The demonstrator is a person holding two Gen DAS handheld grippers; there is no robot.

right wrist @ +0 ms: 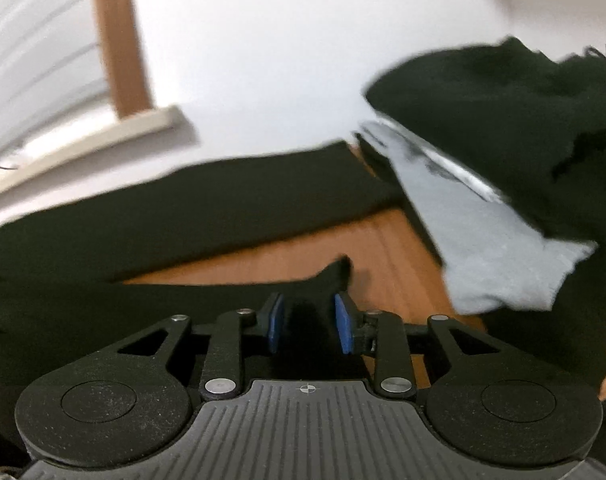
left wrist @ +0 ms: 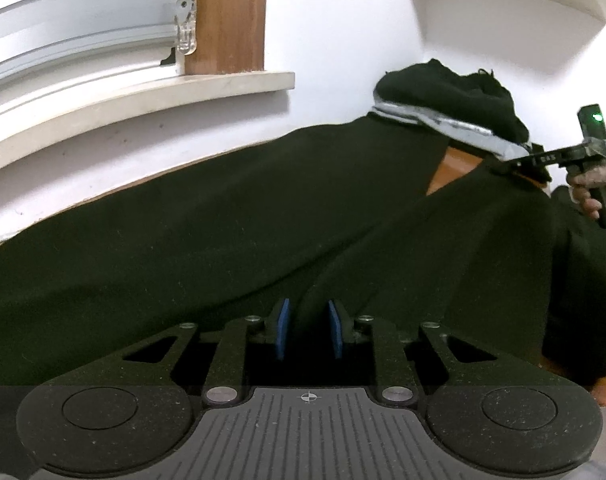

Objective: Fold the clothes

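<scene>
- Left gripper (left wrist: 309, 326): blue pads clamped on a ridge of the dark trousers (left wrist: 223, 220).
- Right gripper (right wrist: 309, 322): a dark fold sits between its pads; whether they press it I cannot tell.
- Trousers lie spread across the wooden table (right wrist: 323, 244), reaching its far edge by the wall.
- Far right corner: a pile (right wrist: 503, 128) of dark and grey clothes.

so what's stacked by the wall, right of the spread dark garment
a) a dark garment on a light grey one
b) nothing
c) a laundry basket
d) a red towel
a: a dark garment lies on top of a light grey one there.
</scene>
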